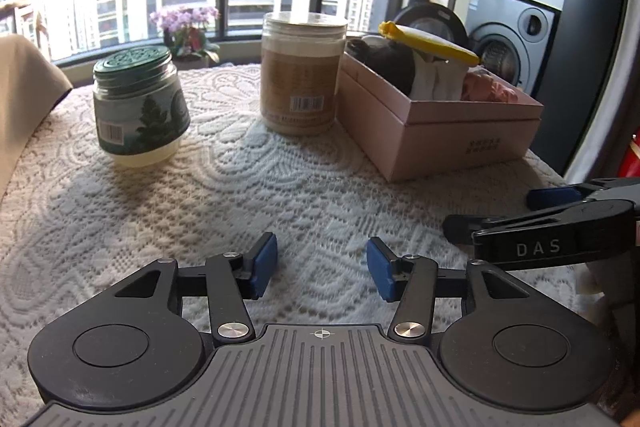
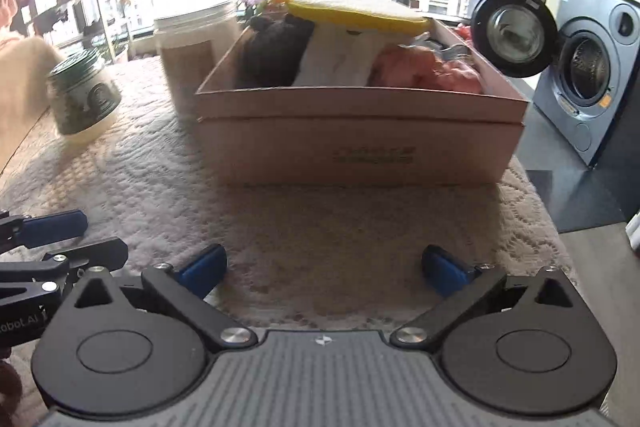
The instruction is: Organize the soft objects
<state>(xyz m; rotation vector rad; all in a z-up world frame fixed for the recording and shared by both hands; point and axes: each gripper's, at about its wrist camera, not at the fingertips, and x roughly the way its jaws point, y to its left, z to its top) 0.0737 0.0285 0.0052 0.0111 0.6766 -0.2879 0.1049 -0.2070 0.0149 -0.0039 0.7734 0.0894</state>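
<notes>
The left claw (image 1: 322, 263) is spread moderately and the right claw (image 2: 324, 267) is spread wide; nothing is gripped by either, and both are held just above the white lace-covered surface (image 1: 240, 195). The soft objects, a dark plush piece (image 2: 272, 55), white cloth (image 2: 340, 61), pink fabric (image 2: 424, 71) and a yellow pad (image 2: 356, 13), are packed in the open pink cardboard box (image 2: 360, 147) near the surface's far right corner.
</notes>
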